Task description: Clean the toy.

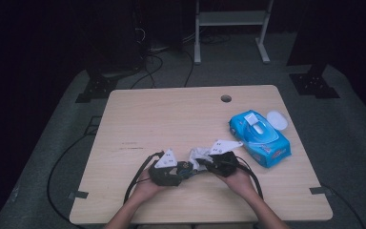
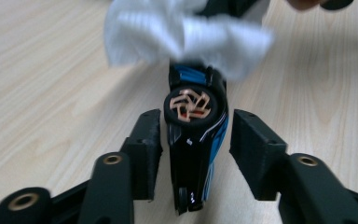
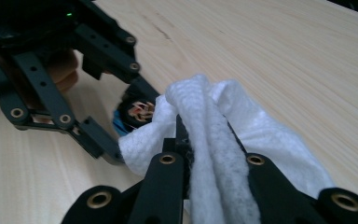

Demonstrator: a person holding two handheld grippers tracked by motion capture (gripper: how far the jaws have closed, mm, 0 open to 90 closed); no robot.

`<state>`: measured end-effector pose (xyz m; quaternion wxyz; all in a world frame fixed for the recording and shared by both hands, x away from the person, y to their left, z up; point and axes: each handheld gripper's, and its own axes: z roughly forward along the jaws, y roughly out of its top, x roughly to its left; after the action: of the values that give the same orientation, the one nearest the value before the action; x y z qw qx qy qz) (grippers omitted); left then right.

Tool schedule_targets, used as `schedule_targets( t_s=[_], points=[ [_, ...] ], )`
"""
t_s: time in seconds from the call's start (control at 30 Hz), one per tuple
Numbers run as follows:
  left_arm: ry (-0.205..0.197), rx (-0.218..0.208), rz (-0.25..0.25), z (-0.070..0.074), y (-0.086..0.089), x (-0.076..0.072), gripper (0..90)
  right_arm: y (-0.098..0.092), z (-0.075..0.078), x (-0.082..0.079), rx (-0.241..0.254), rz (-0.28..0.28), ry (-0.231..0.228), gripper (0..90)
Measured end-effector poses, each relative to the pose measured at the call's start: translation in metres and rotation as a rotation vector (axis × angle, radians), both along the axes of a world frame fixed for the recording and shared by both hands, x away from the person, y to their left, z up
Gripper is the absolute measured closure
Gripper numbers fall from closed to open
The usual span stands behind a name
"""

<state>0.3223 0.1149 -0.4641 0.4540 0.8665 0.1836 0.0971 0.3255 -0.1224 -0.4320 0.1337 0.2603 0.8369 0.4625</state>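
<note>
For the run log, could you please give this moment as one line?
left gripper: around toy car, fingers apart | right gripper: shut on white wipe, wiping car | wipes pack: open

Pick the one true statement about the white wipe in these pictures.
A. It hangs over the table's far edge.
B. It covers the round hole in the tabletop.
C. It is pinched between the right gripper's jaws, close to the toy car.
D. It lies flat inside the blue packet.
C: the right gripper is shut on the white wipe, close to the toy car.

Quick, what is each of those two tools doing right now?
Left tool: open, its pads standing off a black and blue toy car between them.
Right tool: closed on a white wipe.
</note>
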Motion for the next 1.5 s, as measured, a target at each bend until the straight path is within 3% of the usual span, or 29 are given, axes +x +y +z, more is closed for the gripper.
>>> schedule_targets(
  t_s=[0.07,0.2,0.27,0.33,0.4,0.53,0.67,0.73,0.83,0.87,0.9,0.97,1.1,1.23,1.3,1.4,1.43,1.47,1.5],
  points=[
    [-0.009,-0.003,-0.002,0.0,0.0,0.0,64.0,-0.009,0.001,0.003,-0.003,-0.053,-0.001,84.2],
    [-0.003,-0.01,-0.005,0.0,0.0,0.0,65.8,-0.007,0.0,0.0,0.015,-0.06,0.006,84.4],
    [-0.003,-0.007,-0.003,0.0,0.0,0.0,65.8,0.011,-0.002,-0.006,0.035,0.004,0.012,84.8],
    [0.001,-0.004,-0.005,0.0,0.002,0.0,65.4,0.021,-0.002,-0.011,0.023,0.022,-0.025,84.9],
    [0.004,-0.01,-0.008,0.0,0.004,0.0,65.7,0.023,-0.001,-0.01,0.034,0.046,-0.002,84.9],
    [0.009,-0.02,0.001,0.0,0.004,0.001,65.9,0.01,-0.001,-0.005,-0.008,-0.018,-0.025,85.0],
    [0.012,-0.026,0.001,-0.001,0.003,0.002,66.1,-0.003,0.0,0.0,0.021,-0.077,0.0,85.1],
    [0.012,-0.026,0.001,-0.001,0.003,0.002,66.1,-0.002,0.001,0.0,0.044,-0.072,0.006,85.1],
    [0.014,-0.026,0.0,-0.001,0.002,0.002,66.0,0.014,0.002,-0.005,0.081,-0.002,0.016,85.1],
    [0.012,-0.023,0.0,-0.001,0.002,0.002,66.0,0.023,0.002,-0.008,0.077,0.029,0.018,85.0],
    [0.013,-0.023,-0.001,-0.001,0.002,0.002,66.0,0.034,0.001,-0.012,0.04,0.053,0.012,84.4],
    [0.012,-0.02,-0.005,-0.001,0.003,0.002,65.7,0.037,-0.001,-0.013,0.02,0.059,0.007,83.2],
    [0.014,-0.024,-0.008,0.0,0.004,0.002,64.0,0.025,0.005,-0.012,0.008,0.066,0.006,61.1],
    [0.015,-0.038,-0.003,0.001,0.005,0.002,63.7,0.017,0.011,-0.011,0.018,0.075,0.007,53.0],
    [0.012,-0.042,-0.003,0.001,0.005,0.002,63.9,0.016,0.016,-0.011,0.05,0.073,-0.008,49.4],
    [0.005,-0.04,-0.013,0.0,0.003,0.001,64.7,0.023,0.016,-0.013,0.068,0.073,-0.026,50.2],
    [0.002,-0.033,-0.017,0.001,0.003,0.001,64.8,0.031,0.014,-0.014,0.059,0.069,-0.063,56.2],
    [-0.003,-0.031,-0.02,0.001,0.003,0.001,64.8,0.031,0.014,-0.014,0.059,0.069,-0.063,56.2],
    [-0.005,-0.029,-0.022,0.001,0.003,0.0,64.8,0.038,0.009,-0.014,0.06,0.058,-0.066,66.7]
  ],
)
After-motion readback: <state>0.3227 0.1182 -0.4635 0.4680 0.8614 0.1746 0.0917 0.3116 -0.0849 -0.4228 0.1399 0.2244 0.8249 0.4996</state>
